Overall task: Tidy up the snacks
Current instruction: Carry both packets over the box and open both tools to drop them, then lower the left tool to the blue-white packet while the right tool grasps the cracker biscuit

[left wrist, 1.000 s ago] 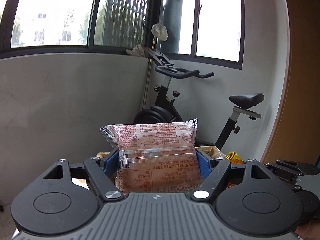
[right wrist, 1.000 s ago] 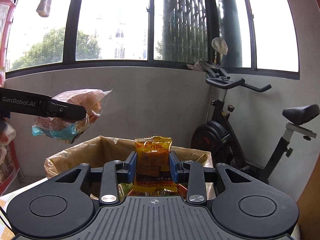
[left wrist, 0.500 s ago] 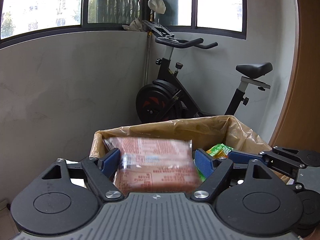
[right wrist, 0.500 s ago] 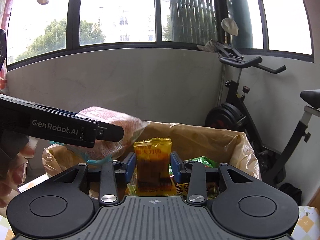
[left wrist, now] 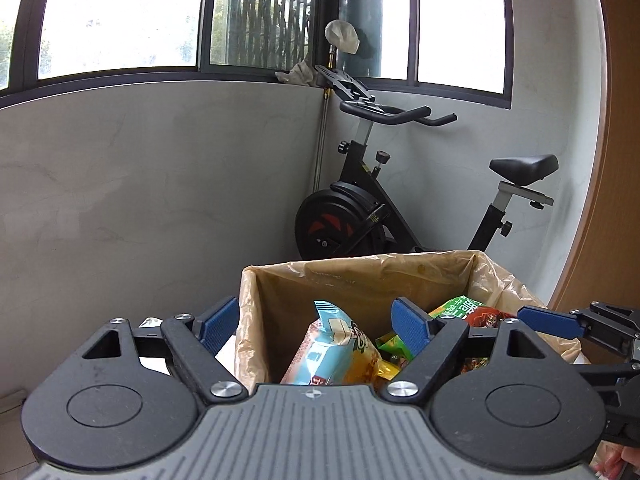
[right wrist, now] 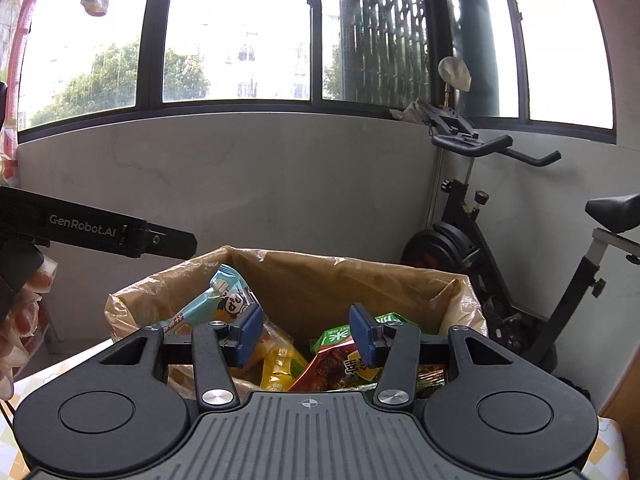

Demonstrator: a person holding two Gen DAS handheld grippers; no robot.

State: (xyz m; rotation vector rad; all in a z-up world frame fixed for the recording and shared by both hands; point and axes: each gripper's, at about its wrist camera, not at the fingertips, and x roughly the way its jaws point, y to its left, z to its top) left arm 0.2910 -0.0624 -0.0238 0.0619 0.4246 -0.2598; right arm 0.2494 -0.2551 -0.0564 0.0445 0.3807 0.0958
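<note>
Grey balcony wall, exercise bike, lined snack box below windows

The bin liner is tan. Packets are light blue, yellow, green. Fingers have blue pads.

surface: table, checked cloth | on it: lined snack box
</note>
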